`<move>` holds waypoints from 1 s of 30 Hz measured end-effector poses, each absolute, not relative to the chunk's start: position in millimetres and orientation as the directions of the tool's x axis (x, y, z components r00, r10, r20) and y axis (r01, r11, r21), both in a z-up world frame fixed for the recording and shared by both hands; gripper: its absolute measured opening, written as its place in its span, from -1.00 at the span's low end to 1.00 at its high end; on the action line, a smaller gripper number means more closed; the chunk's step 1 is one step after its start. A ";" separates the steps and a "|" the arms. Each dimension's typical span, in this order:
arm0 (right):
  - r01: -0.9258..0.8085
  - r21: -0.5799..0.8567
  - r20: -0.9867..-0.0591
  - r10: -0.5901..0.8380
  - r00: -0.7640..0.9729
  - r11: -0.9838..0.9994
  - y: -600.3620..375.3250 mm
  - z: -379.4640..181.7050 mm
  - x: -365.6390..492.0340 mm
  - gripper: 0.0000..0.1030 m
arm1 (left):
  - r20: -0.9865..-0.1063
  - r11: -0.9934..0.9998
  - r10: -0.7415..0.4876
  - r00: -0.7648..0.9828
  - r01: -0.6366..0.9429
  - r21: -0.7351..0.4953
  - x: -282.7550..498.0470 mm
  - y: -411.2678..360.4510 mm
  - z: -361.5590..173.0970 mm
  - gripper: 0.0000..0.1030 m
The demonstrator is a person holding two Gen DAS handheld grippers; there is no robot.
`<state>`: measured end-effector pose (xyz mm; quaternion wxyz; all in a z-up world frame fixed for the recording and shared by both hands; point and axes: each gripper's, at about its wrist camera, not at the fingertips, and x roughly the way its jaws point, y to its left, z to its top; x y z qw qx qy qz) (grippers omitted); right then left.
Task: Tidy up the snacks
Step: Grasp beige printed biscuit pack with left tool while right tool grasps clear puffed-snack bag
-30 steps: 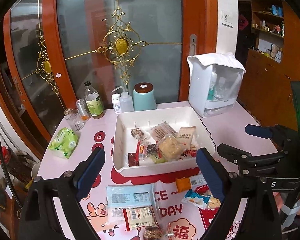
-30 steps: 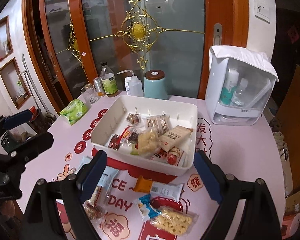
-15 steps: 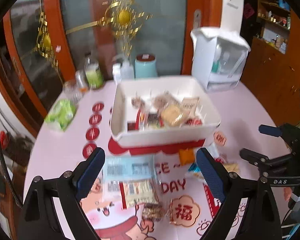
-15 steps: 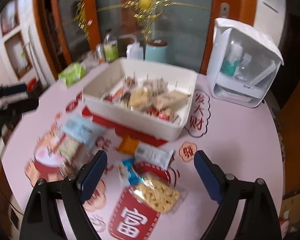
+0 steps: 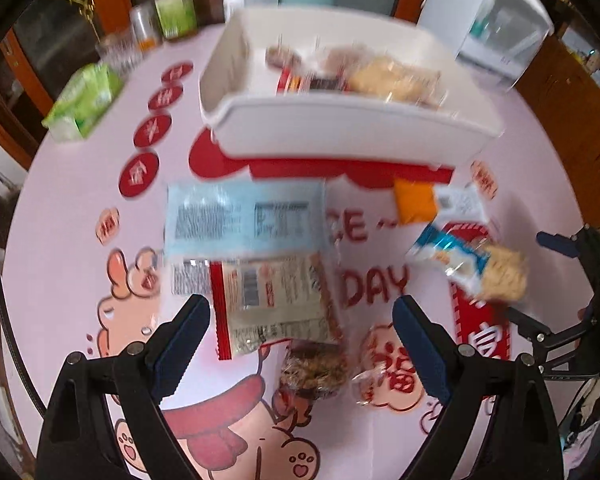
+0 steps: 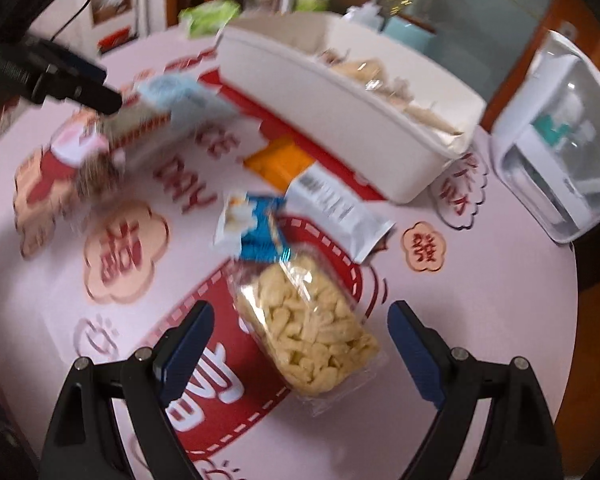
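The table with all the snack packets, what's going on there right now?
A person is sorting snacks with a gripper in each hand. Both grippers are open and empty, pointing down at loose packets on the table. The left gripper is over a clear packet with a red edge, the right gripper over a clear bag of yellow puffs. The white bin behind already holds several snacks; a few more still lie in front of it.
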<state>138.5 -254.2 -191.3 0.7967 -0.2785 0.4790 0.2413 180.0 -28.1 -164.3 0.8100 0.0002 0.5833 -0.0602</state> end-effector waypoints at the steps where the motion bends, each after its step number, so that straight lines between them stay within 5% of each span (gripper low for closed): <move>1: -0.658 -0.220 -0.901 0.108 0.420 0.720 -253.9 -195.6 139.2 0.73 | -0.950 0.993 -0.091 0.299 0.098 -0.064 181.3 -27.5 -170.0 0.79; 11: -0.684 -0.180 -0.929 0.107 0.355 0.707 -254.9 -218.7 156.6 0.72 | -0.974 0.996 -0.037 0.222 0.084 -0.018 194.4 -26.2 -205.1 0.79; 17: -0.691 -0.097 -0.940 0.161 0.299 0.717 -260.8 -219.4 159.5 0.43 | -0.979 0.997 -0.040 0.202 0.074 -0.025 201.1 -21.1 -214.4 0.79; 30: -0.637 -0.078 -0.930 0.175 0.324 0.767 -270.1 -215.5 153.4 0.30 | -0.976 0.997 -0.072 0.205 0.054 -0.062 210.8 -10.6 -217.6 0.12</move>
